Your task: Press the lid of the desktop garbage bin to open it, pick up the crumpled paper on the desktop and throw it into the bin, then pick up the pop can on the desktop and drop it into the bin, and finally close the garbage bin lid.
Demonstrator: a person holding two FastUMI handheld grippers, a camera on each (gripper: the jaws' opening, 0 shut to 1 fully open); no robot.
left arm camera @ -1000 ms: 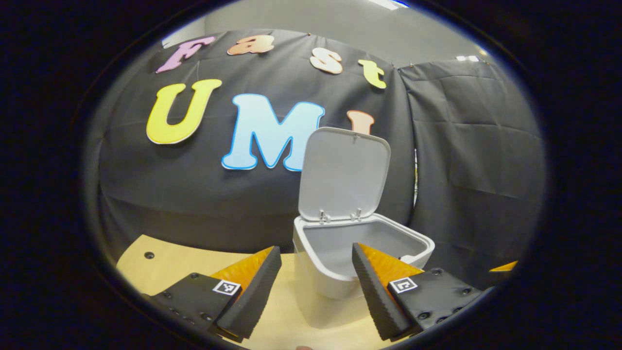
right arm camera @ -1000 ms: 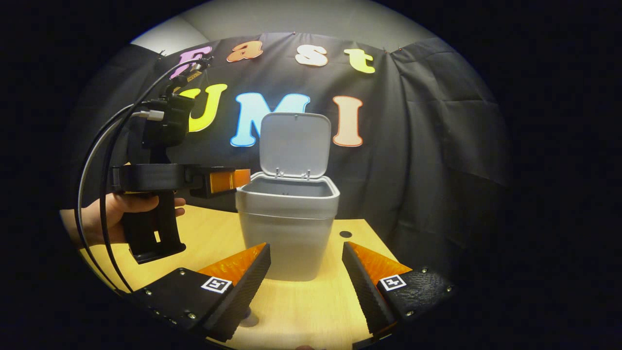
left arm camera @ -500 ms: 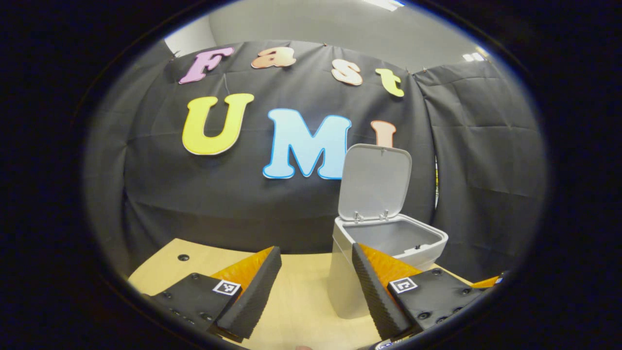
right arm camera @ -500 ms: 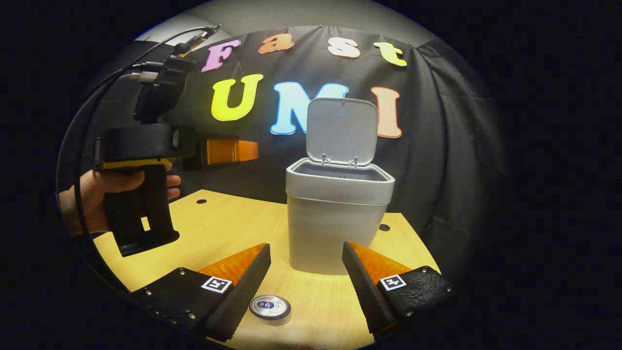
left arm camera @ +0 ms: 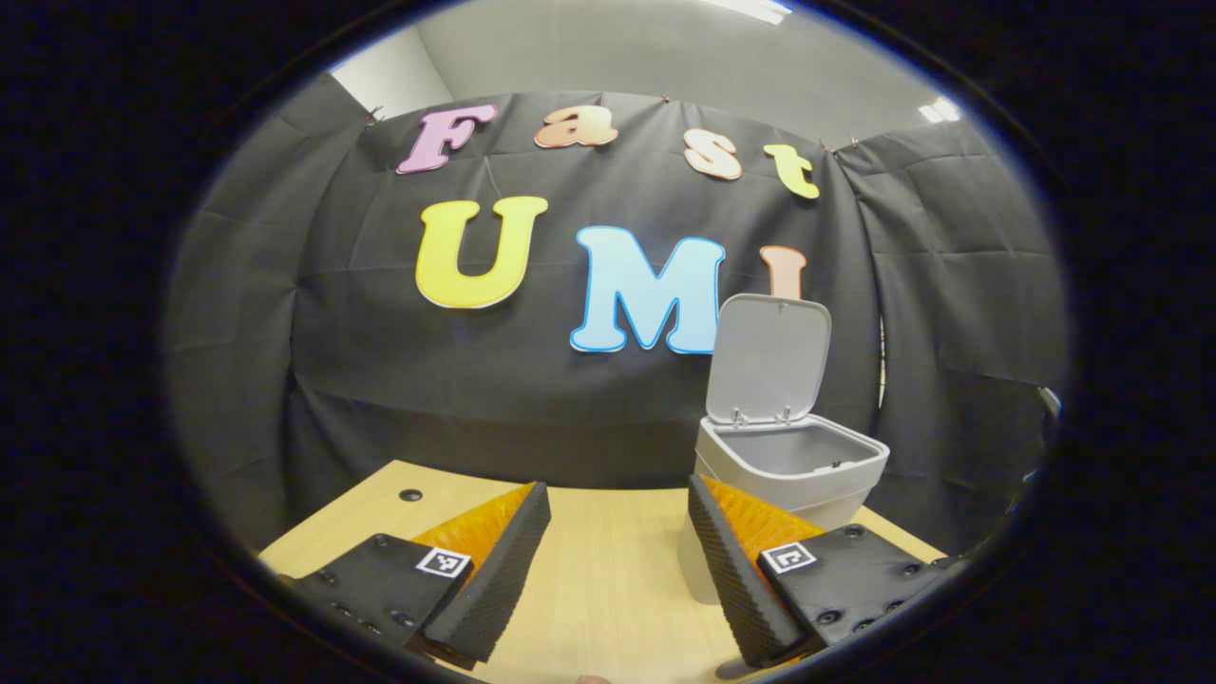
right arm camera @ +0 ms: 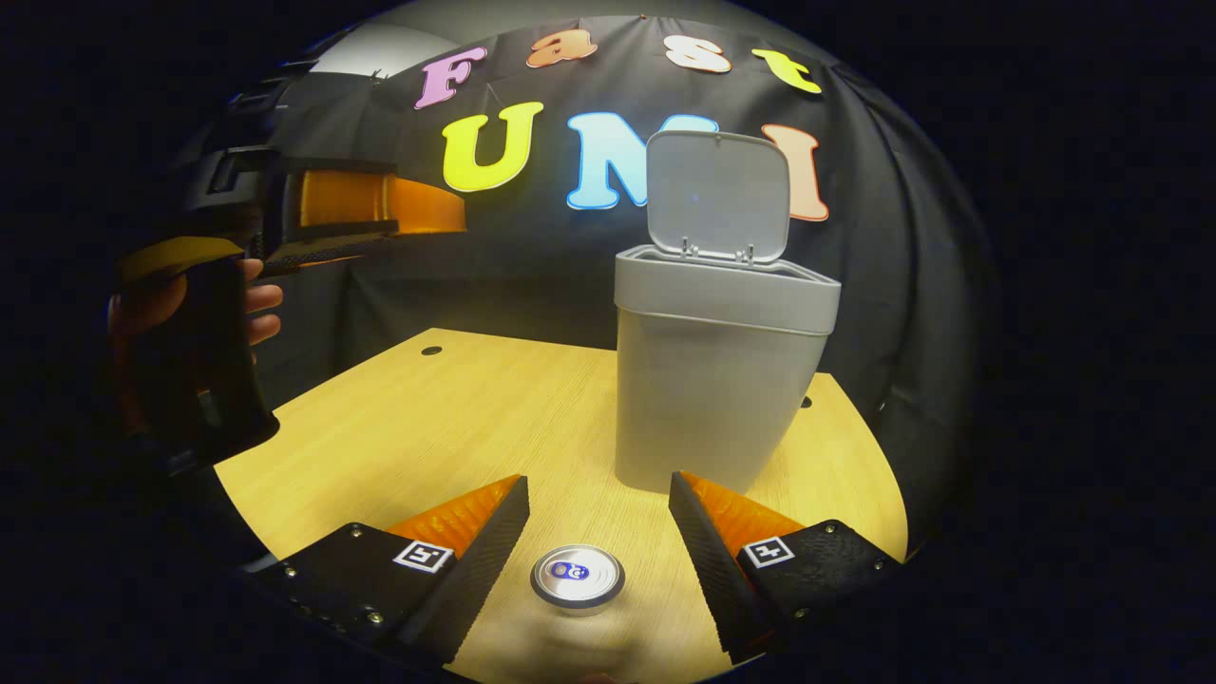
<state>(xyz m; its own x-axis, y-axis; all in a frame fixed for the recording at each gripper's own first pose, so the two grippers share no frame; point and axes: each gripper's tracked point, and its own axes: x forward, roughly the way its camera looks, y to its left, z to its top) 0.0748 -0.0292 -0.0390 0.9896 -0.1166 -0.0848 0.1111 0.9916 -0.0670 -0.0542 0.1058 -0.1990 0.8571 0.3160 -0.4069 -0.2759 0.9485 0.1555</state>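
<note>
In the left gripper view, the left gripper (left arm camera: pixel 617 560) hangs over the desk (left arm camera: pixel 608 570) with its fingers spread apart and nothing between them; the bin (left arm camera: pixel 791 470) stands ahead to the right, its lid (left arm camera: pixel 768 359) upright. In the right gripper view, the right gripper (right arm camera: pixel 597 560) has its fingers apart above the upright can (right arm camera: pixel 577 577), whose top shows between them, untouched. The bin stands just beyond, lid raised. A hand (right arm camera: pixel 180 304) holds the left gripper high at left.

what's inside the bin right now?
The bin stands with its lid up. The left gripper view shows only bare upper inner walls; the rim hides the bottom, so any paper inside can't be confirmed.
</note>
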